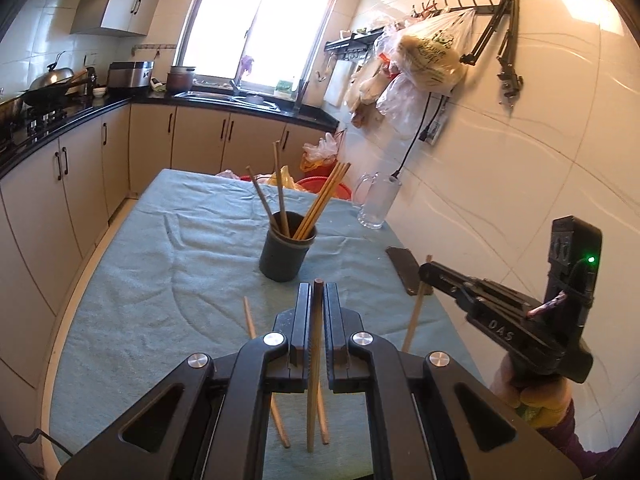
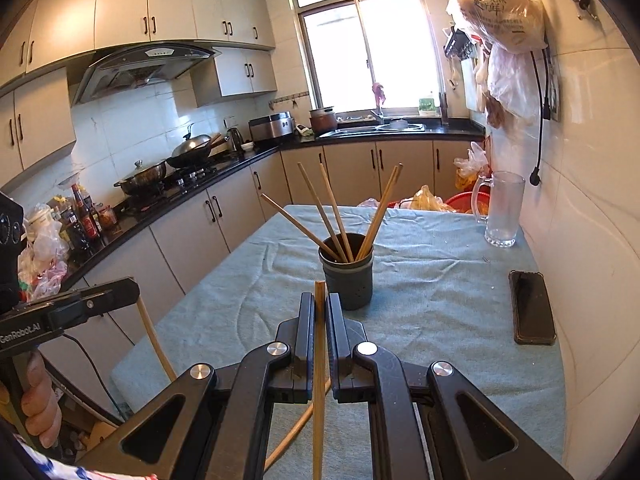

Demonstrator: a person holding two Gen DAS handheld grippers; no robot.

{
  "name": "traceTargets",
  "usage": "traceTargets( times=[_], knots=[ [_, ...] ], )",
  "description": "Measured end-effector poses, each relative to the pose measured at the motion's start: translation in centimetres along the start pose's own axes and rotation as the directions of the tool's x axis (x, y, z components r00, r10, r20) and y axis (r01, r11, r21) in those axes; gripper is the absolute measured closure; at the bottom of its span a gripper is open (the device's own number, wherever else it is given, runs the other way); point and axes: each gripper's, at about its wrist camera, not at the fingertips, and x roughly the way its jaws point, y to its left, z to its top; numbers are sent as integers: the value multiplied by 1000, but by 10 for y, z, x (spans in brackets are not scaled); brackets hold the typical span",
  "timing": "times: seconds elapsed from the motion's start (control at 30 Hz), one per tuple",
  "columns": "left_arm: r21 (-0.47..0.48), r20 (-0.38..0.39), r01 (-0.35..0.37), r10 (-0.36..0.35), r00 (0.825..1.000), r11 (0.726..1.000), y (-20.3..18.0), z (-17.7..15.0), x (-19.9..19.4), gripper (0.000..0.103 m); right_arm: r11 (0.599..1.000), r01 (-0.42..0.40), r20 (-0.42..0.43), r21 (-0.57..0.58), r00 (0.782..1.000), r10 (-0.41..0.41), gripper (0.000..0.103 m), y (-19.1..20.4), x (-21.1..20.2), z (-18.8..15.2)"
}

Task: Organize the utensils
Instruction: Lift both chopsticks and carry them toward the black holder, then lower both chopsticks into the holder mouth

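A dark cup (image 1: 285, 256) (image 2: 349, 282) stands mid-table with several wooden chopsticks leaning in it. My left gripper (image 1: 318, 291) is shut on a chopstick (image 1: 314, 360) that stands upright between its fingers, just short of the cup. My right gripper (image 2: 320, 301) is shut on another chopstick (image 2: 319, 380), also near the cup. Each gripper shows in the other's view: the right gripper (image 1: 425, 275) with its stick (image 1: 417, 312), the left gripper (image 2: 134, 289) with its stick (image 2: 154, 340). Loose chopsticks (image 1: 266, 380) (image 2: 296, 428) lie on the cloth beneath the grippers.
The table is covered by a teal towel (image 1: 160, 280) (image 2: 440, 300). A black phone (image 1: 405, 276) (image 2: 532, 308) lies near the tiled wall on the right. A glass mug (image 1: 376, 204) (image 2: 502, 212) stands at the far right corner. Kitchen counters run along the left.
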Motion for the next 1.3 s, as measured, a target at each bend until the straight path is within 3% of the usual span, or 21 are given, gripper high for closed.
traceTargets(
  times=[0.77, 1.3],
  knots=[
    [23, 19, -3, 3, 1000, 1000, -3, 27, 6, 98, 1000, -4, 31, 9, 1000, 4, 97, -8, 1, 16],
    [89, 109, -33, 23, 994, 996, -9, 93, 11, 98, 999, 14, 86, -38, 996, -11, 97, -8, 7, 63]
  ],
)
